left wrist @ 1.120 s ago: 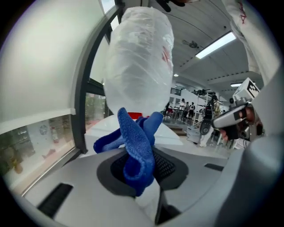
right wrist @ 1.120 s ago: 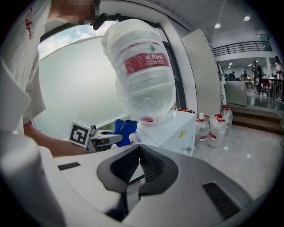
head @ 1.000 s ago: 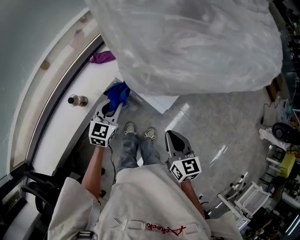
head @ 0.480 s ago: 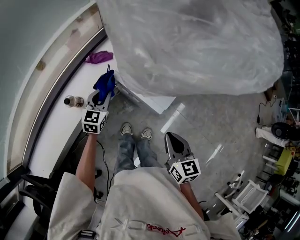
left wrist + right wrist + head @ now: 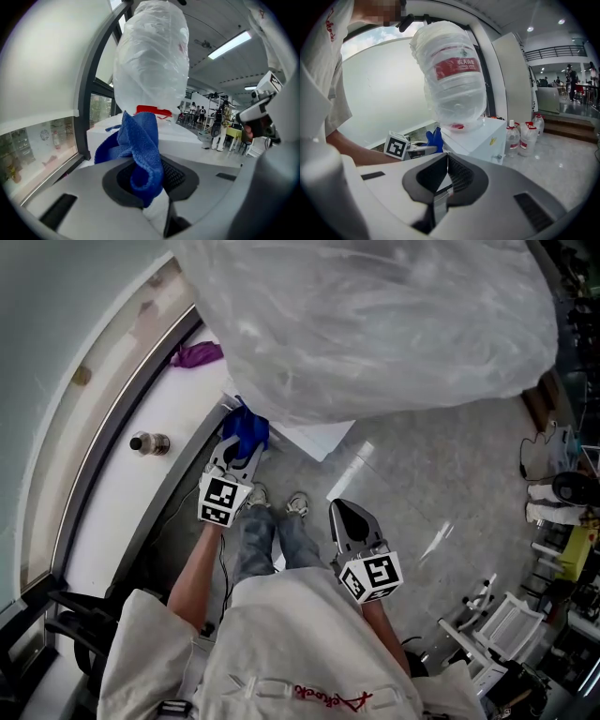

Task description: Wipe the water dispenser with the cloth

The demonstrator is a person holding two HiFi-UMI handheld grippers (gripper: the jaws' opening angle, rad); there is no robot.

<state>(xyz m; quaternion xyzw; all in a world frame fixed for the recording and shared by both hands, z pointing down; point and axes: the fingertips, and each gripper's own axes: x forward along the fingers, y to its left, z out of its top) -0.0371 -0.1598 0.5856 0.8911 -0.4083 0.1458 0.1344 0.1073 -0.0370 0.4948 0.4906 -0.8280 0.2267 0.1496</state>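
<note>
Now the blue cloth (image 5: 140, 145) is pinched in the jaws of my left gripper (image 5: 236, 454). The jaws are squeezed on its lower fold, and the rest of it sticks up past the tips. The cloth is right at the top corner of the white water dispenser (image 5: 480, 136), on the side by the window. I cannot tell if it is touching the box.

A big water bottle (image 5: 452, 75) wrapped in crinkly clear plastic sits upside down on top of the dispenser, above the cloth.

My right gripper (image 5: 342, 514) is low and to the right, well apart from the dispenser. Its jaws are pressed together with nothing between them.

On the long white ledge (image 5: 112, 484) under the window lie a purple rag (image 5: 197, 354) and a small bottle (image 5: 150, 442) on its side. Some small water jugs (image 5: 520, 136) stand on the shiny floor (image 5: 412, 484) beside the dispenser.
</note>
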